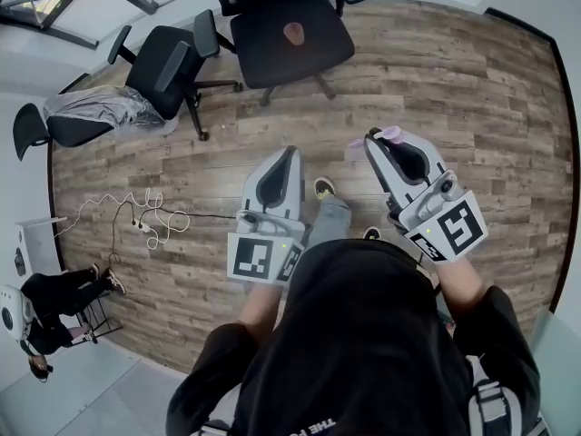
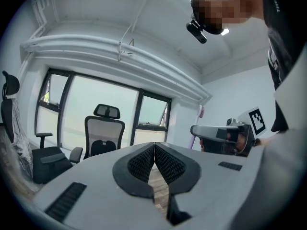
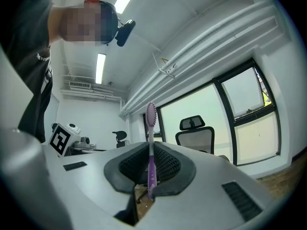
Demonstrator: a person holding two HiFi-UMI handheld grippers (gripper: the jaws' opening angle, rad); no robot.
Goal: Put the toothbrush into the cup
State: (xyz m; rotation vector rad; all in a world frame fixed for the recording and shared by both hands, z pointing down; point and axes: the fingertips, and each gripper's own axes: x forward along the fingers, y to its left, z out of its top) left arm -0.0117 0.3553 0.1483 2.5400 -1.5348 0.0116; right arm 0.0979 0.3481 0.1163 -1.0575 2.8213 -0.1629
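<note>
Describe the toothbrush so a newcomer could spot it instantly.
Above the wooden floor, the person holds two grey grippers. The toothbrush is pinched in the right gripper, bristled head poking past its tips. It is slim and purple, the only thing held; the left gripper is shut on nothing.

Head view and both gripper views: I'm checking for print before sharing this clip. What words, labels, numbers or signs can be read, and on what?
"THE": upside down on the person's black top; what follows is cut off.
Square marker on the left gripper, and another on the right gripper: patterns only, no letters.
Nothing else is readable.
</note>
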